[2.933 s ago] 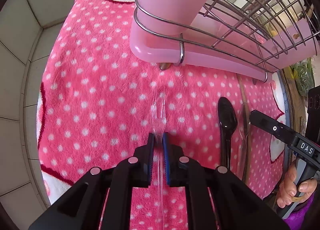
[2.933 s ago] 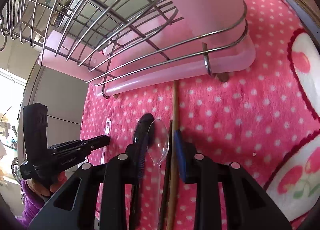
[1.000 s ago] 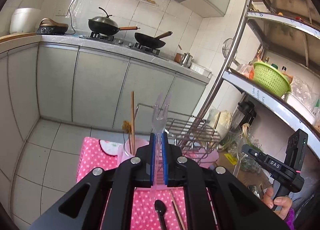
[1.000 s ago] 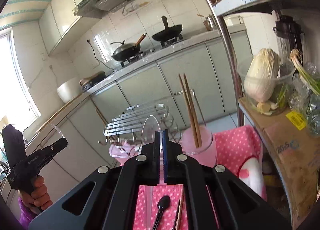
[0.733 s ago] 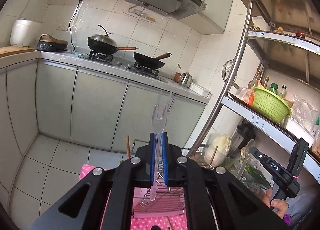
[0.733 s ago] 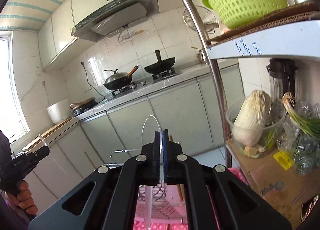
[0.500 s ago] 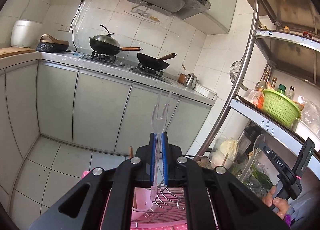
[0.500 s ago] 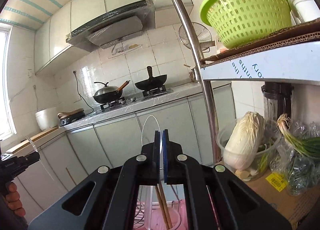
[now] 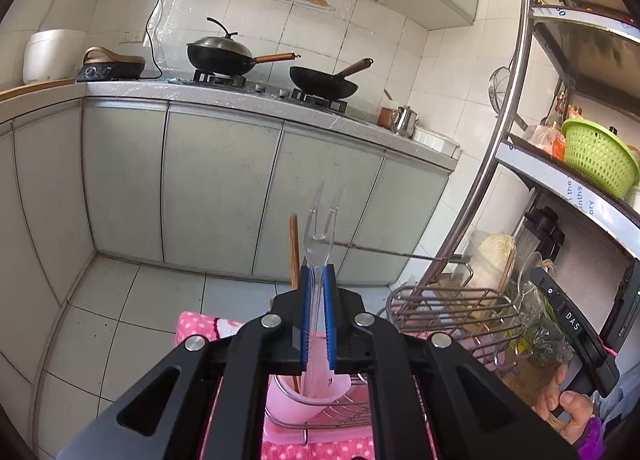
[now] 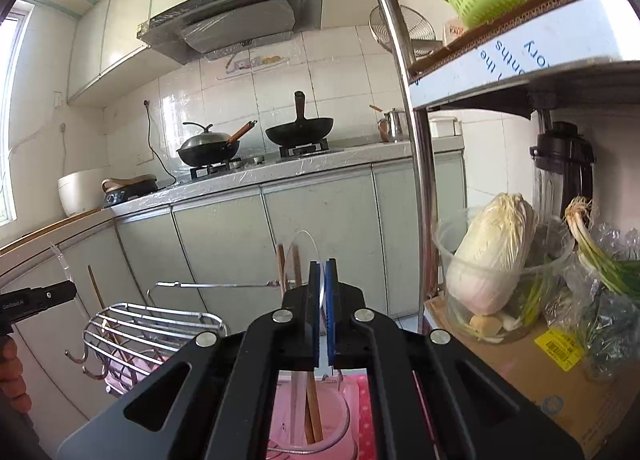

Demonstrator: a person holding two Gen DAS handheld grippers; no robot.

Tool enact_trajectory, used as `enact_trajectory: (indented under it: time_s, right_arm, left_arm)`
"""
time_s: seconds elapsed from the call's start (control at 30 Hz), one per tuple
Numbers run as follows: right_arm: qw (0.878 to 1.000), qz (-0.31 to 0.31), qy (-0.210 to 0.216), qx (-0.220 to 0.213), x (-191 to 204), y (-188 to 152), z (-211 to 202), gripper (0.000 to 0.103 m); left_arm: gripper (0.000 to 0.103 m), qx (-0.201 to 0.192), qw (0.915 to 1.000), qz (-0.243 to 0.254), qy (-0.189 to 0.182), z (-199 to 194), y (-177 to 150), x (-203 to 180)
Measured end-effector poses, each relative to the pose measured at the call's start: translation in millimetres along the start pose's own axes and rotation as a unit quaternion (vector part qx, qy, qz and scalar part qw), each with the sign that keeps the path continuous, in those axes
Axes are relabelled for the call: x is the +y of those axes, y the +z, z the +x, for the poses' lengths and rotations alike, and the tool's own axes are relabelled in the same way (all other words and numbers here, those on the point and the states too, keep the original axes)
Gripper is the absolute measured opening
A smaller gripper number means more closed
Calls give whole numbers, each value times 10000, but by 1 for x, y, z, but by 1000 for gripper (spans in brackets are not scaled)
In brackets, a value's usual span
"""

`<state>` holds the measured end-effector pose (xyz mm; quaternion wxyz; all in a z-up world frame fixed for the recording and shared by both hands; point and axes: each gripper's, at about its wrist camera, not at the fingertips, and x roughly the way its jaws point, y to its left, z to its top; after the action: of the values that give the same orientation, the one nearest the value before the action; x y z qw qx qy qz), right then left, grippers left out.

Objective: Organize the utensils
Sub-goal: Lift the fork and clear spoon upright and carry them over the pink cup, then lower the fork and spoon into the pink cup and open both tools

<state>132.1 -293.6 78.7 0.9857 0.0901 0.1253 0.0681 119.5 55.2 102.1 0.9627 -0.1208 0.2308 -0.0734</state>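
My left gripper (image 9: 318, 272) is shut on a clear plastic fork (image 9: 322, 216), tines up. The fork's handle points down over the mouth of a pink cup (image 9: 308, 396) that holds wooden chopsticks (image 9: 294, 248). My right gripper (image 10: 323, 264) is shut on a clear plastic spoon (image 10: 301, 250), bowl up and edge-on. The spoon's handle runs down toward the same pink cup (image 10: 332, 424) beside the chopsticks (image 10: 289, 268). I cannot tell whether either handle is inside the cup. Each view shows the other gripper: the right (image 9: 568, 320), the left (image 10: 38, 298).
A wire dish rack (image 9: 452, 312) on a pink tray adjoins the cup, all on a pink dotted cloth (image 9: 200, 326). To the right stands a metal shelf post (image 10: 418, 180), with a cabbage in a clear bowl (image 10: 492, 256), green onions and a cardboard box. Kitchen cabinets lie behind.
Both grippers lifted their utensils off the cloth and turned them upright. Over the last half second both views tipped downward, so the cup and rack show more fully. Both grips are unchanged.
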Motion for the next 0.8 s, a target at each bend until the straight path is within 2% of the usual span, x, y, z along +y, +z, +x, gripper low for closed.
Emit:
enact_trajectory:
  time_s: [0.2,0.33,0.8]
  right_arm:
    - [9990,55,36,443,3,-24,0,3]
    - [9977,131,19,668,1,-30,1,3]
    - [9911,202,52,1316,-4,-40,15,4]
  left_arm:
    - [5,378,9992,-86,-112,15,-23,2]
    - [5,551,9984,-124,-39,26,-36,4]
    - [6,732,9970,-129,235,36,-45,14]
